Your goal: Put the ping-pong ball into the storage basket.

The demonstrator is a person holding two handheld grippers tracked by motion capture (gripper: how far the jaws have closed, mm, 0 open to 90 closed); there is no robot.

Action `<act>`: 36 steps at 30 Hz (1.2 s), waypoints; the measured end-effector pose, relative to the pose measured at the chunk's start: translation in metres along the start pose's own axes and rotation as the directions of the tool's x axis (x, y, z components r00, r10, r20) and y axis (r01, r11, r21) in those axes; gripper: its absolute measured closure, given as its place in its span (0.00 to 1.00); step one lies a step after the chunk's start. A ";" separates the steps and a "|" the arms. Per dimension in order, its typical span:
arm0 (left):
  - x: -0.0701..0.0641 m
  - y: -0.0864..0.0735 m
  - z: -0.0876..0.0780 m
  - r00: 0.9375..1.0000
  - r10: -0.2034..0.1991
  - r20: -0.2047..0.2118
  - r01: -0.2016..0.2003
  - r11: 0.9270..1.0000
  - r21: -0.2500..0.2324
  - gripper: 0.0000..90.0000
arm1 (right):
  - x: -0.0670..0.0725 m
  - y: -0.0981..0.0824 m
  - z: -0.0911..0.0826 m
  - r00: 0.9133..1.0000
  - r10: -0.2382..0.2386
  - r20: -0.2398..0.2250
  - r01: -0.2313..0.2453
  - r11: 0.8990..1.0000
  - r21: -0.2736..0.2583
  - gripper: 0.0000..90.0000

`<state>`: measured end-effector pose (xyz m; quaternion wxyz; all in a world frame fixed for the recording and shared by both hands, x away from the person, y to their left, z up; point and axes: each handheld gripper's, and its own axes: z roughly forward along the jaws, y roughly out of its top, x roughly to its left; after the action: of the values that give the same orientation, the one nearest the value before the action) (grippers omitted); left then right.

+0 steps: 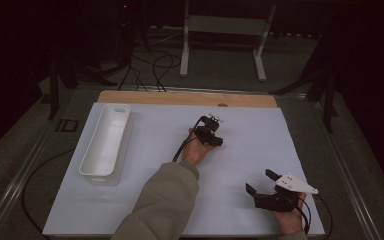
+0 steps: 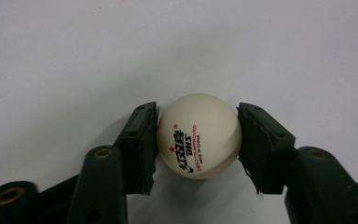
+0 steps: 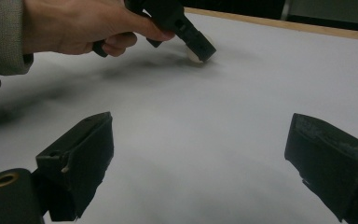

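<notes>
One small white plastic table-tennis ball (image 2: 198, 136) with red and black print, pinched at its widest girth between the pads (image 2: 142, 144) of the left claw (image 2: 197, 140), resting on the white table sheet (image 2: 74, 56). Likely very light, hollow, smooth, prone to squirting out or denting; best gripped gently across the middle. Underside hidden.

From the right claw (image 3: 198, 158), jaws spread wide, nothing between; ball far ahead, mostly masked.

From above, ball too small to make out; long white plastic tray (image 1: 105, 142) left of the left claw.
</notes>
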<state>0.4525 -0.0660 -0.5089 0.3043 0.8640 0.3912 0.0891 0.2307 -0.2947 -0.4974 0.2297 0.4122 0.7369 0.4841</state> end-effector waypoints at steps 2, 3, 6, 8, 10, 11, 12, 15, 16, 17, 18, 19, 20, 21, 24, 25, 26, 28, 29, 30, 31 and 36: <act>-0.001 0.000 0.000 1.000 0.008 -0.010 -0.008 1.000 -0.001 0.56 | 0.000 0.000 0.000 1.000 0.000 0.000 0.000 1.000 -0.001 0.08; -0.001 0.000 0.000 1.000 0.009 -0.010 -0.009 1.000 -0.001 0.57 | 0.000 0.000 0.000 1.000 0.000 0.000 0.000 1.000 -0.002 0.08; -0.001 0.000 -0.002 1.000 0.013 -0.018 -0.013 1.000 0.001 0.57 | -0.001 0.000 0.001 1.000 -0.002 0.001 0.002 1.000 -0.001 0.08; -0.001 0.000 -0.003 1.000 0.013 -0.019 -0.013 1.000 0.001 0.57 | 0.000 0.000 0.001 1.000 -0.004 -0.001 0.004 1.000 -0.004 0.08; 0.000 0.000 -0.005 1.000 0.012 -0.018 -0.012 1.000 -0.003 0.57 | 0.000 0.000 0.001 1.000 -0.007 -0.004 0.007 1.000 -0.005 0.08; 0.000 0.001 -0.006 1.000 0.012 -0.020 -0.012 1.000 -0.001 0.57 | 0.000 0.000 0.001 1.000 -0.009 -0.003 0.009 1.000 -0.005 0.08; 0.001 0.001 -0.007 1.000 0.005 -0.018 -0.005 1.000 -0.001 0.57 | 0.000 0.000 0.001 1.000 -0.011 -0.003 0.011 1.000 -0.006 0.08; 0.002 0.001 -0.010 1.000 0.002 -0.005 -0.002 1.000 -0.013 0.57 | 0.000 0.000 0.001 1.000 -0.012 -0.004 0.012 1.000 -0.009 0.08; 0.002 0.001 -0.010 1.000 0.005 -0.003 -0.005 1.000 -0.013 0.57 | 0.000 0.000 0.001 1.000 -0.012 -0.003 0.012 1.000 -0.011 0.08; 0.001 0.001 -0.011 1.000 0.002 -0.001 -0.002 1.000 -0.015 0.57 | 0.000 0.000 0.001 1.000 -0.011 -0.003 0.011 1.000 -0.013 0.08; 0.001 0.001 -0.012 1.000 0.003 0.000 -0.003 1.000 -0.016 0.57 | 0.000 0.000 0.001 1.000 -0.011 -0.004 0.011 1.000 -0.016 0.08; 0.001 0.001 -0.013 1.000 0.007 0.003 -0.007 1.000 -0.013 0.57 | 0.000 0.000 0.001 1.000 -0.011 -0.003 0.011 1.000 -0.016 0.08; 0.001 0.002 -0.013 1.000 0.009 0.004 -0.009 1.000 -0.012 0.57 | 0.000 0.000 0.001 1.000 -0.012 -0.003 0.012 1.000 -0.017 0.08; 0.001 0.002 -0.014 1.000 0.010 0.002 -0.010 1.000 -0.013 0.57 | 0.000 0.000 0.001 1.000 -0.013 -0.002 0.013 1.000 -0.018 0.08; 0.000 0.002 -0.016 1.000 0.009 0.004 -0.009 1.000 -0.016 0.57 | 0.000 0.000 0.000 1.000 -0.018 0.000 0.018 1.000 -0.023 0.08; 0.000 0.003 -0.017 1.000 0.012 0.004 -0.011 1.000 -0.016 0.57 | 0.000 0.000 0.000 1.000 -0.018 0.002 0.018 1.000 -0.025 0.08; 0.000 0.003 -0.018 1.000 0.014 0.006 -0.014 1.000 -0.016 0.57 | 0.000 0.000 0.000 1.000 -0.020 0.005 0.020 0.999 -0.024 0.08; 0.000 0.003 -0.020 1.000 0.016 0.007 -0.016 1.000 -0.019 0.57 | 0.000 0.000 0.000 1.000 -0.021 0.006 0.021 1.000 -0.023 0.08; 0.000 0.003 -0.020 1.000 0.016 0.007 -0.016 1.000 -0.019 0.57 | 0.000 0.000 0.000 1.000 -0.022 0.008 0.022 1.000 -0.022 0.08; 0.000 0.003 -0.022 1.000 0.016 0.008 -0.016 1.000 -0.020 0.57 | 0.000 0.000 0.000 1.000 -0.022 0.008 0.022 1.000 -0.022 0.08; 0.000 0.004 -0.024 1.000 0.019 0.010 -0.018 1.000 -0.023 0.57 | 0.000 0.000 0.001 1.000 -0.021 0.008 0.021 1.000 -0.022 0.08; 0.001 0.005 -0.030 1.000 0.023 0.011 -0.023 0.999 -0.027 0.57 | 0.000 0.000 0.001 1.000 -0.025 0.007 0.025 0.999 -0.021 0.08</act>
<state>0.4446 -0.0548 -0.4821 0.3169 0.8647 0.3784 0.0930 0.2312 -0.2939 -0.4979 0.2426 0.4021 0.7362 0.4873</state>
